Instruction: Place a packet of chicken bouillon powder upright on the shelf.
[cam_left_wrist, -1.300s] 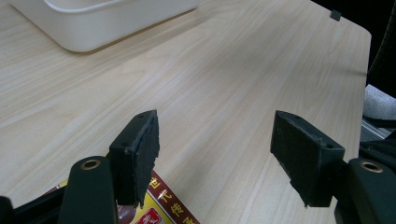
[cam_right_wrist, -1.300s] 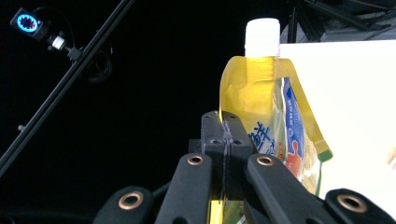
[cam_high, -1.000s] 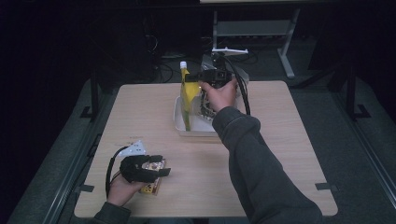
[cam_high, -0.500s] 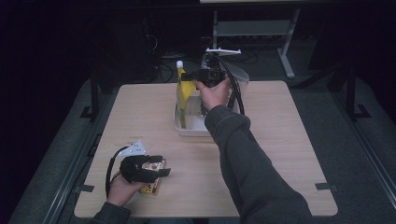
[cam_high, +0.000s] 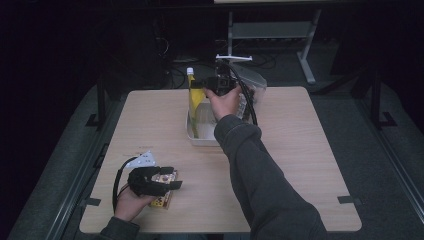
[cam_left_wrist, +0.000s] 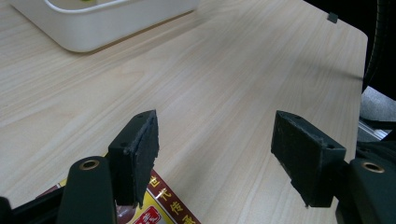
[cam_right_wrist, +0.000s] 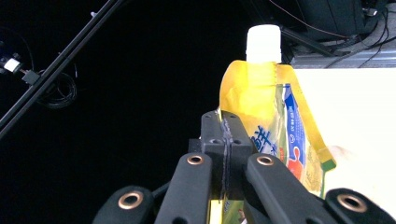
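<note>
High view: my right gripper (cam_high: 204, 83) holds the yellow spout pouch (cam_high: 194, 95) upright over the white bin (cam_high: 200, 136), at 12 o'clock on the table (cam_high: 300, 150). My left gripper (cam_high: 167, 181) rests at 7 o'clock, jaws apart, over a snack packet (cam_high: 162, 200).

Left gripper view: jaws wide, nothing between them.

Right gripper view: jaws pinched fully together on the pouch's edge seam. The pouch looks soft, probably liquid-filled and slippery; I judge the stiff seam below the white cap (cam_right_wrist: 264, 43) the safest hold.

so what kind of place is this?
Probably a lab or recording studio, not a home: a bare wooden table under a spotlight, dark surroundings, cables on the floor and a metal stand behind.
</note>
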